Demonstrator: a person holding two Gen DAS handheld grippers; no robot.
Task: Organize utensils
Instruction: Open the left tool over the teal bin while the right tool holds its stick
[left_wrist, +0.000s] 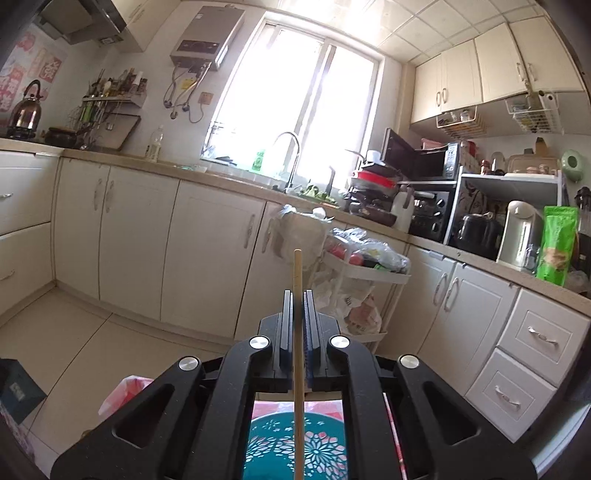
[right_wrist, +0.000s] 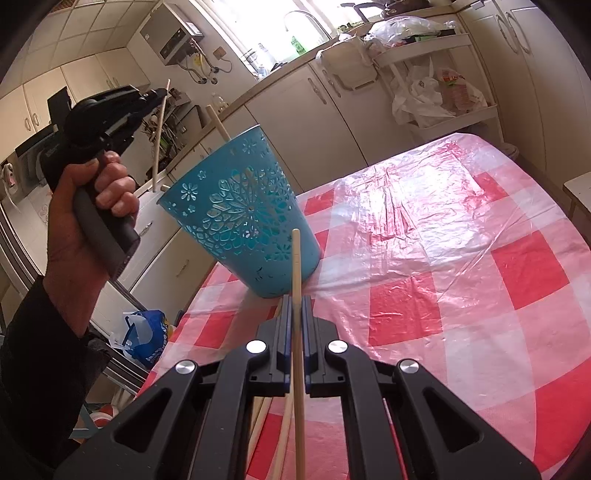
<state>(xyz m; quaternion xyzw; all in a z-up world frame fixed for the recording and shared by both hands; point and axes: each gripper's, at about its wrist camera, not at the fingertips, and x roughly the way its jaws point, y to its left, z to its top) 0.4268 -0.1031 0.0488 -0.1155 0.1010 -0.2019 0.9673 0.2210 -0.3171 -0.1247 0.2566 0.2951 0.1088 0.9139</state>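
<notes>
Chopstick (left_wrist: 297, 332) clamped in L gripper (left_wrist: 297, 295) over cup (right_wrist: 240, 206) rim; R gripper (right_wrist: 295, 299) clamps another.

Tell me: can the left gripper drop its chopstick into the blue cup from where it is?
Probably yes. The left gripper holds its chopstick upright, its lower end at the blue cup's open rim. One chopstick already leans inside, leaving room.

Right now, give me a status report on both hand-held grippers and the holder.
Left hand-held gripper shut on chopstick above blue holder. Right hand-held gripper shut on second chopstick. One stick already in holder. Nothing blocking.
</notes>
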